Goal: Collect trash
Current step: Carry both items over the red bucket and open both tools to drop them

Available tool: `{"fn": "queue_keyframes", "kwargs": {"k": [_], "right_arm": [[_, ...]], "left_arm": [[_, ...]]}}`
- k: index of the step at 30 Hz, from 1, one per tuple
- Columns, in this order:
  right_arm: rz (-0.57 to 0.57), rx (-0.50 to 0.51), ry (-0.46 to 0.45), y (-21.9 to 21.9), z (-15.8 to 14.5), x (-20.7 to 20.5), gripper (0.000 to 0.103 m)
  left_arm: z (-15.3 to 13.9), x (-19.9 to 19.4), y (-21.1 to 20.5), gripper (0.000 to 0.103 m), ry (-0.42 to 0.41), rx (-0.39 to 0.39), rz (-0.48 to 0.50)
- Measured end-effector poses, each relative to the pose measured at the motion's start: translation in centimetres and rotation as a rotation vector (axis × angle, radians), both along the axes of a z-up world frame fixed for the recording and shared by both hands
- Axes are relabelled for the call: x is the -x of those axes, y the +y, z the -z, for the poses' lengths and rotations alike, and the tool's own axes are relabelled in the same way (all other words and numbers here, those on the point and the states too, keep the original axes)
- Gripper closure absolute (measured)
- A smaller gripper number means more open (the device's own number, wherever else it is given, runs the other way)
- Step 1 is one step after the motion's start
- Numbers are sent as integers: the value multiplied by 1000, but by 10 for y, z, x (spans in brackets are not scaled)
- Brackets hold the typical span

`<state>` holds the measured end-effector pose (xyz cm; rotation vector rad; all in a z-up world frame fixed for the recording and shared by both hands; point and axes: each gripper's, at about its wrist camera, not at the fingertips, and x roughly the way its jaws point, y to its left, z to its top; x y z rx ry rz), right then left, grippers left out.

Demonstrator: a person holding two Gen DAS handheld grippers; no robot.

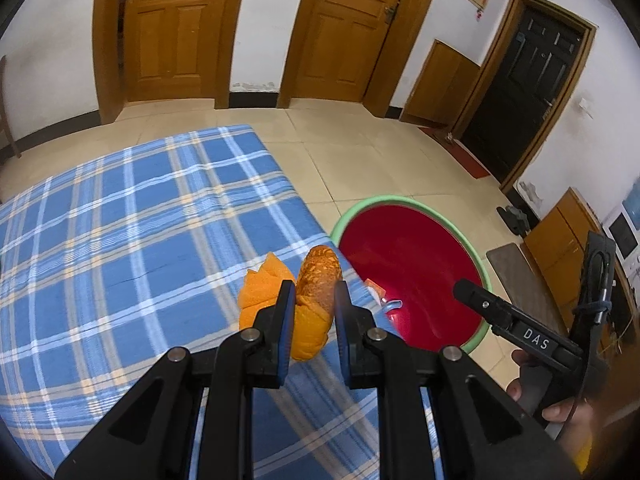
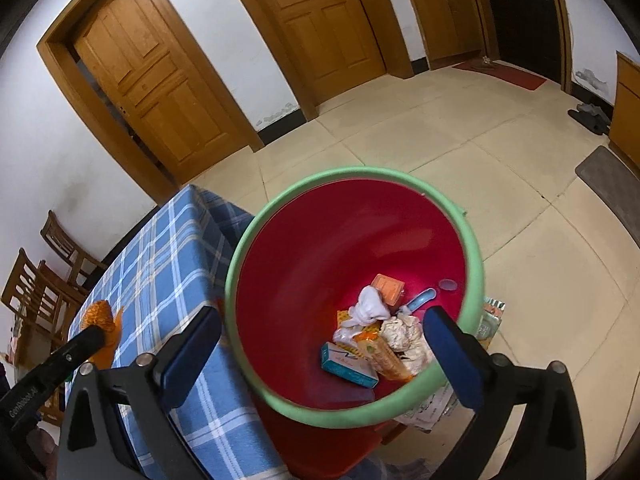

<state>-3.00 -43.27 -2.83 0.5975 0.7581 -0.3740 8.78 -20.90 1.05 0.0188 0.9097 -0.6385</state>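
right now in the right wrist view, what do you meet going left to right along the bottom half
wooden chairs → orange peel in the left gripper → blue plaid tablecloth → red bin with trash → grey floor mat

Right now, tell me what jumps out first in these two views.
The red bin with the green rim dominates, standing on the floor beside the blue plaid tablecloth, with wrappers, a small box and crumpled paper inside. The left gripper is shut on an orange peel over the table's edge. The right gripper hangs open above the bin.
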Motion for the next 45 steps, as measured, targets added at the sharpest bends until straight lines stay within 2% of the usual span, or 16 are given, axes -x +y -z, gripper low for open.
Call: {"fn": "queue_keyframes", "kwargs": {"k": [11, 23, 27, 34, 45], "right_arm": [[78, 11, -28, -23, -10, 29, 0], [153, -8, -45, -46, -8, 56, 0], [158, -6, -51, -48, -8, 58, 0], [156, -6, -54, -44, -9, 60, 0], [129, 12, -65, -30, -19, 61, 0]], "left_arm": [[8, 2, -45, 85, 6, -22, 96], [28, 4, -99, 85, 26, -39, 210], [33, 1, -104, 80, 54, -44, 211], [34, 5, -107, 65, 44, -61, 196], [25, 4, -87, 60, 38, -53, 144]]}}
